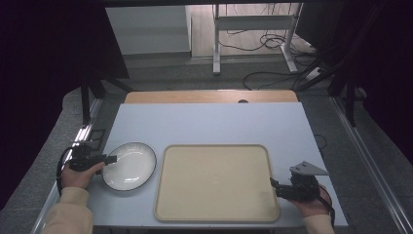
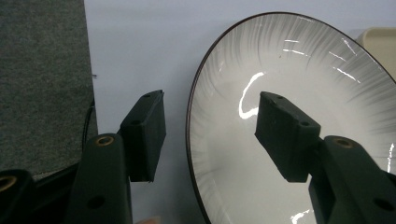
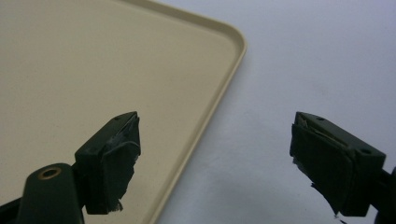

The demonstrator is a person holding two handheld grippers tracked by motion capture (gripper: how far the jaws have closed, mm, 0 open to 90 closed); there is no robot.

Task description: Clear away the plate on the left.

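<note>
A white plate (image 1: 130,165) with a thin dark rim lies on the pale blue table (image 1: 209,122), left of a beige tray (image 1: 214,183). My left gripper (image 1: 112,159) reaches in from the left at the plate's near-left edge. In the left gripper view its jaws (image 2: 212,107) straddle the rim of the plate (image 2: 289,60), one outside over the table, one above the plate's inside, with gaps on both sides. My right gripper (image 1: 273,187) sits at the tray's right side. Its jaws (image 3: 215,121) stand wide open across the edge of the tray (image 3: 93,60), holding nothing.
A wooden strip (image 1: 209,96) runs along the table's far edge. Beyond it are grey floor, a metal desk frame (image 1: 216,39) and loose cables (image 1: 272,41). Dark curtains close in both sides. The tray has nothing on it.
</note>
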